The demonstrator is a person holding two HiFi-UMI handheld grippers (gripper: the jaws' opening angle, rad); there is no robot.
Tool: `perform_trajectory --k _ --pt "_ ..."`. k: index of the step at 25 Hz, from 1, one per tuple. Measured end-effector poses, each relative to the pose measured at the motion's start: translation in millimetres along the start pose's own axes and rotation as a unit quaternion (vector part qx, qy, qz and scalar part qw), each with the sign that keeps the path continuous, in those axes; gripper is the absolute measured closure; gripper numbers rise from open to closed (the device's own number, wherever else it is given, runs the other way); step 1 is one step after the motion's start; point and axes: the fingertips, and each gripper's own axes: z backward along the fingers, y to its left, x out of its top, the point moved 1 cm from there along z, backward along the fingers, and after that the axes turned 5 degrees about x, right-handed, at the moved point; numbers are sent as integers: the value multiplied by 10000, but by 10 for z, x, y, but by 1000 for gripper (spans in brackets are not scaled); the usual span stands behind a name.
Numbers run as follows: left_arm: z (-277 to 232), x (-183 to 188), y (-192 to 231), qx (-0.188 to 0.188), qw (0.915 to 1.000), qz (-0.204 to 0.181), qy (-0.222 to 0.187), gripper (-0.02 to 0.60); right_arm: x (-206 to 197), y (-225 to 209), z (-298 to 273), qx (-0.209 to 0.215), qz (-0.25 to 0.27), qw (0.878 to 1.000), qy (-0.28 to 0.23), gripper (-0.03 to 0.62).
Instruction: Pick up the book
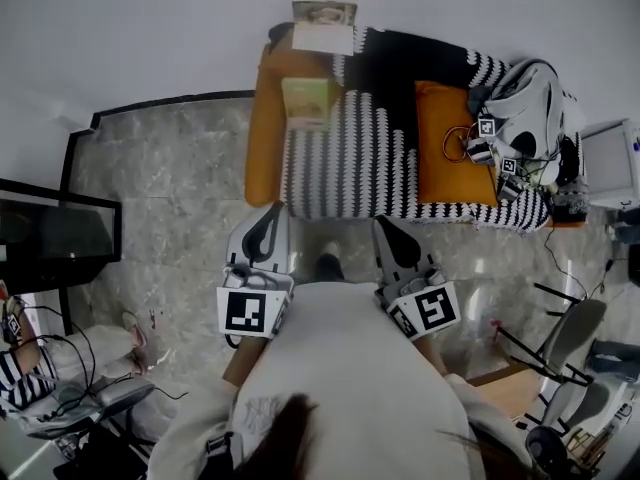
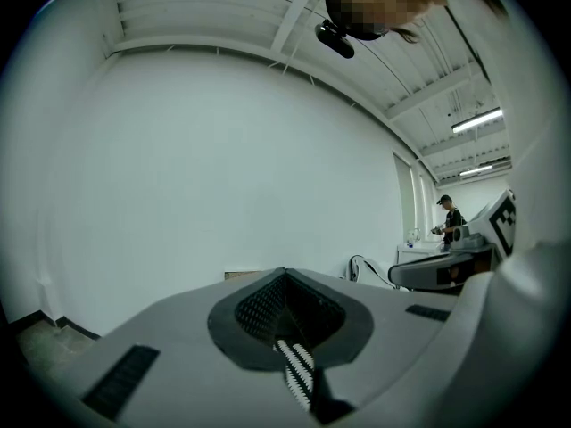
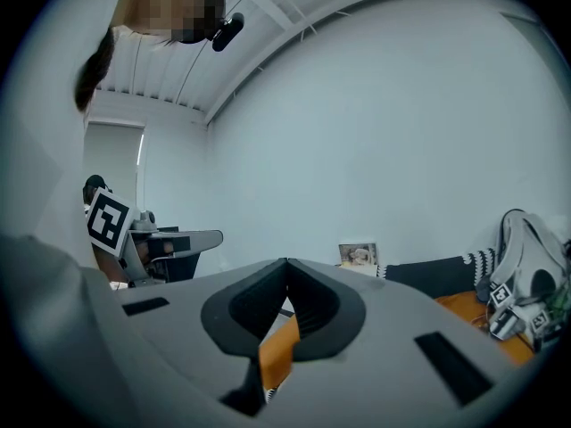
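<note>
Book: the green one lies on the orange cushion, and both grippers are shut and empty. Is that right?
Not quite. The head view shows the green book lying near the left end of the sofa, by the striped blanket, apart from the orange cushion. The left gripper and right gripper are shut and empty.

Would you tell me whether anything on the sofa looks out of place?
Yes: at the sofa's right end in the head view, marker-cube devices lie on the orange cushion beside a crumpled garment. The book lies flat.
</note>
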Motion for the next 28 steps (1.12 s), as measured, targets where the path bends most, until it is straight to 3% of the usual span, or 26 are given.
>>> perform_trajectory --k 7,13,20,28 --pt "-201 140 -22 190 9997 176 -42 572 -78 -196 -34 104 -149 9997 136 579" --pt "-395 59 132 128 9998 -112 83 572 -80 -341 -209 47 -213 9996 186 579" --pt "-1001 38 344 -153 9996 -16 225 572 -17 -662 -633 -220 -385 9987 262 579" --pt "-1759 269 827 -269 9993 236 66 572 257 -1021 -1420 -368 -284 9988 144 579"
